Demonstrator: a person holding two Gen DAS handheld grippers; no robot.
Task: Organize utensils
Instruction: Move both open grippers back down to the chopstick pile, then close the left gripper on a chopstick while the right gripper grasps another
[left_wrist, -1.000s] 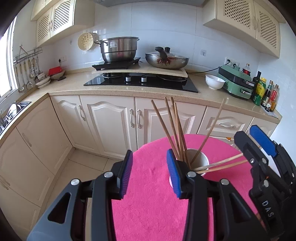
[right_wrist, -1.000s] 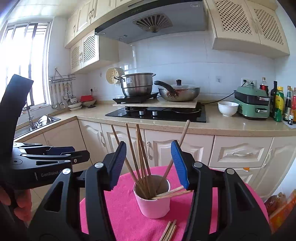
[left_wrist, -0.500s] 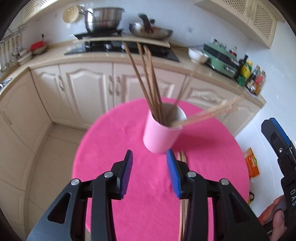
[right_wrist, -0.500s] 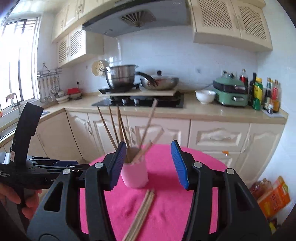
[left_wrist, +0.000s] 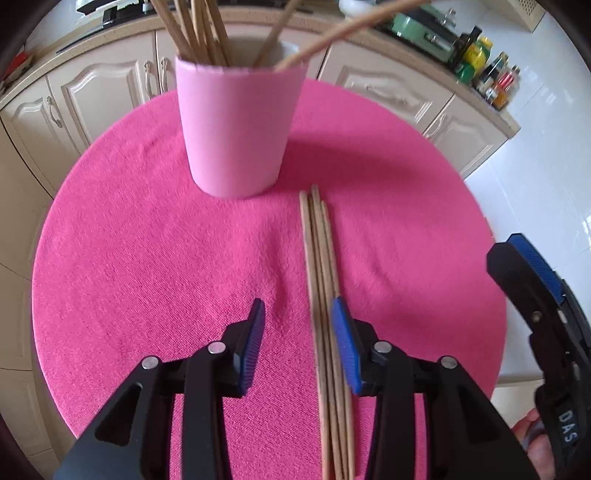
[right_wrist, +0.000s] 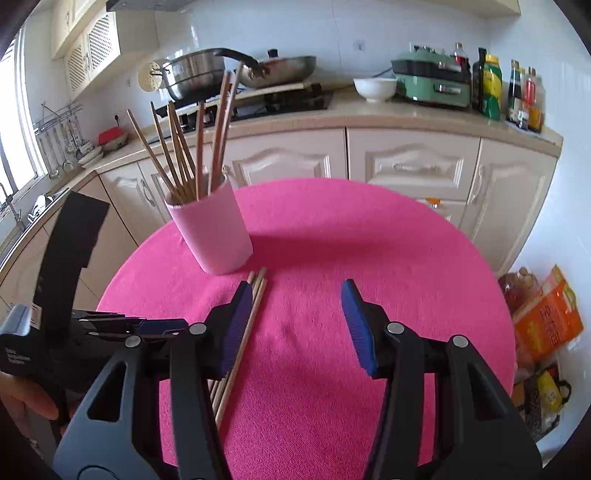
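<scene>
Left wrist view: tops of the chopsticks in the pink cup (left_wrist: 236, 129) cut off by the upper frame; near ends of the loose chopsticks (left_wrist: 323, 295) lost under the left gripper (left_wrist: 297, 347). Jaws apart, gripping nothing, the bundle passing just inside the right-hand pad. Thin, pale brown sticks lying side by side mid-table on the pink cloth (left_wrist: 129, 258), tips just short of the cup.

Right wrist view: right gripper (right_wrist: 295, 325) parted and empty; bundle half hidden behind its left finger (right_wrist: 232, 328).
</scene>
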